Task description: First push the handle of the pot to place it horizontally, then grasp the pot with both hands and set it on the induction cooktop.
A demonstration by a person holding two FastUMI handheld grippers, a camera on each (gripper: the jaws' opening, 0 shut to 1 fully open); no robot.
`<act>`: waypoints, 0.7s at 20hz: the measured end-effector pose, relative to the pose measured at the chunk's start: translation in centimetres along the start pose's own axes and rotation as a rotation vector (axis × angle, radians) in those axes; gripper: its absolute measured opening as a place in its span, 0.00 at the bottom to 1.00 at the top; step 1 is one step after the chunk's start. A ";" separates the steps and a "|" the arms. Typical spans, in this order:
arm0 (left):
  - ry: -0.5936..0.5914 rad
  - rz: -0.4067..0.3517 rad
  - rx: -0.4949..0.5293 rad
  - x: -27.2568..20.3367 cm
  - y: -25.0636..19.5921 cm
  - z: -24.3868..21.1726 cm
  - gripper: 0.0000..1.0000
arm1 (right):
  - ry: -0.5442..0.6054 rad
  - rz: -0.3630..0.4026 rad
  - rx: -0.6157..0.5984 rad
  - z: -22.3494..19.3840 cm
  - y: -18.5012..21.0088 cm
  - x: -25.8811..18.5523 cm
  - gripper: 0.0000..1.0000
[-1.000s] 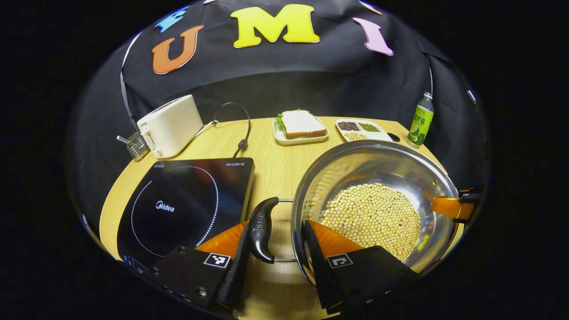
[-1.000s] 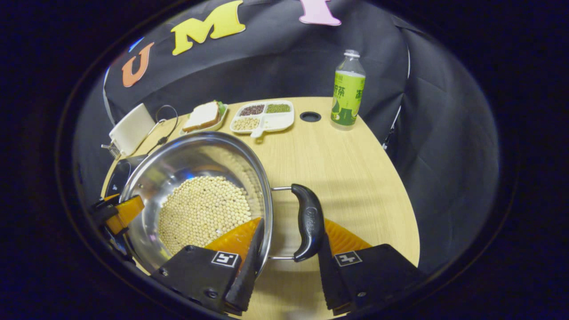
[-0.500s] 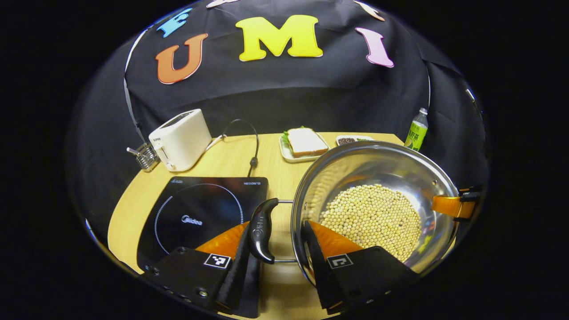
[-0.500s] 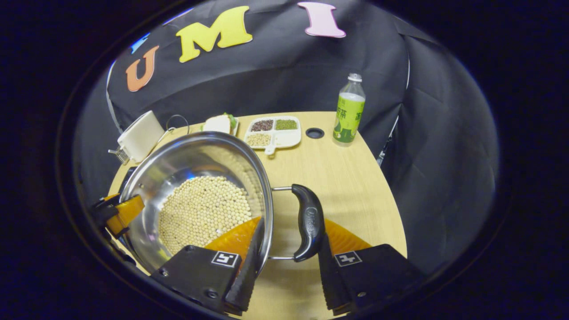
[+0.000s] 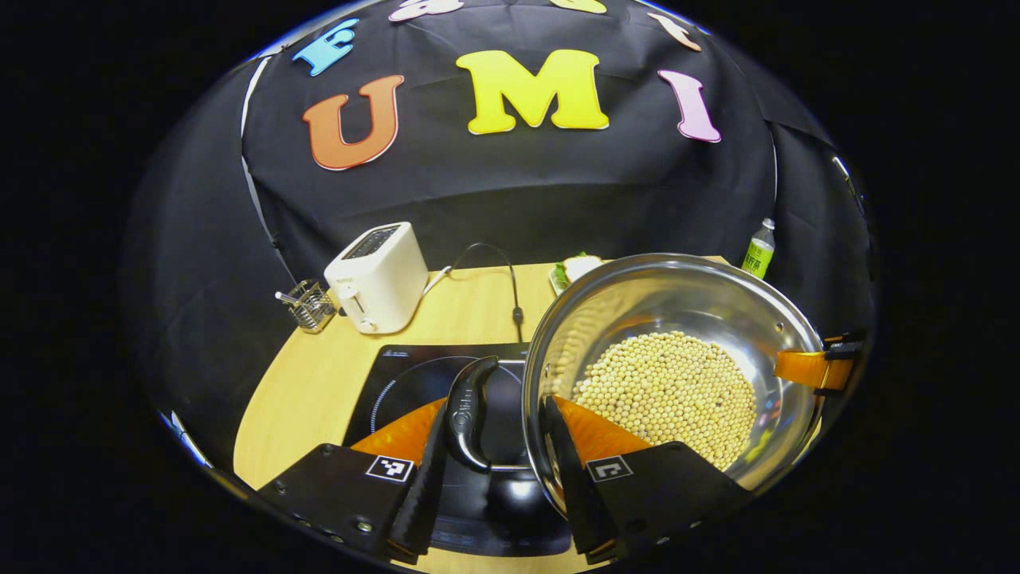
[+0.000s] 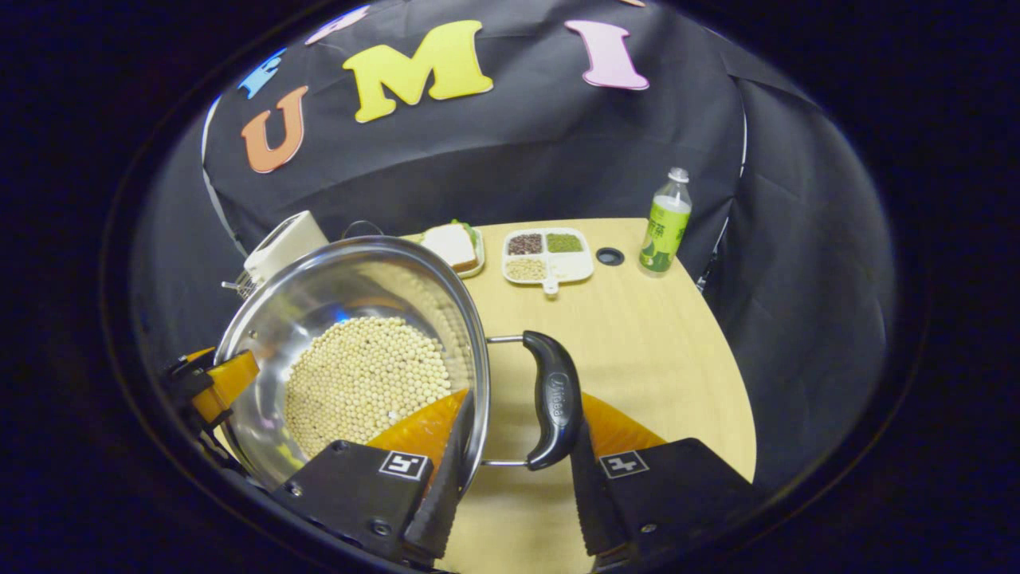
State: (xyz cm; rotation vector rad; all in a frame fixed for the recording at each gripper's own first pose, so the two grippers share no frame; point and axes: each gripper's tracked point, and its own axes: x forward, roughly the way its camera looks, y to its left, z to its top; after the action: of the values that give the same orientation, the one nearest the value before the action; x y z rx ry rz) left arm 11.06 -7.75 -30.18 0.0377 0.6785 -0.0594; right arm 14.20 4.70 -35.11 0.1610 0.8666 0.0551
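Note:
The steel pot (image 5: 677, 295), with soybeans (image 5: 669, 391) covering its bottom, hangs above the wooden table (image 6: 637, 343). My left gripper (image 5: 494, 422) is shut across the pot's left black handle (image 5: 466, 402) and rim, one finger outside the handle and one inside the wall. Under that handle lies the black induction cooktop (image 5: 414, 383), partly hidden by the pot. In the right gripper view the pot (image 6: 335, 287) sits at the left, and my right gripper (image 6: 518, 430) is shut the same way on the right handle (image 6: 554, 399). Each gripper shows at the pot's far rim in the other's view: right gripper (image 5: 813, 368), left gripper (image 6: 211, 383).
A white toaster (image 5: 374, 275) and a small wire rack (image 5: 307, 304) stand at the table's back left, with a black cable (image 5: 510, 279) running to the cooktop. A sandwich plate (image 6: 453, 245), a divided tray of beans (image 6: 548, 255), a table hole (image 6: 610, 256) and a green bottle (image 6: 665, 223) line the back.
Both grippers have raised the pot and carried it left. The cooktop, earlier off to the left of the handle, now lies beneath it, and the table looks farther below.

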 end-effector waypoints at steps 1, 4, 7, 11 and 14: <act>0.001 0.002 0.004 -0.3 1.2 0.1 0.64 | 0.000 0.002 0.007 0.0 1.2 -0.1 0.62; -0.001 0.004 0.011 -0.6 4.7 0.5 0.64 | -0.001 0.008 0.019 -0.2 4.9 -0.5 0.62; -0.006 0.017 0.026 -0.6 7.9 0.6 0.64 | 0.012 0.020 0.035 -0.6 8.5 -0.4 0.62; 0.009 0.036 0.024 -0.3 11.9 -0.2 0.64 | 0.029 0.039 0.031 -1.1 12.4 0.3 0.64; 0.022 0.055 0.019 0.1 14.3 -1.2 0.64 | 0.041 0.052 0.022 -1.7 15.0 1.3 0.62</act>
State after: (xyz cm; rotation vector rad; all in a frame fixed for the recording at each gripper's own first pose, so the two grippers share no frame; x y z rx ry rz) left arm 11.36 6.59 -30.98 0.0747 0.6989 -0.0129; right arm 14.00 19.82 -34.78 0.2035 0.9047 0.0980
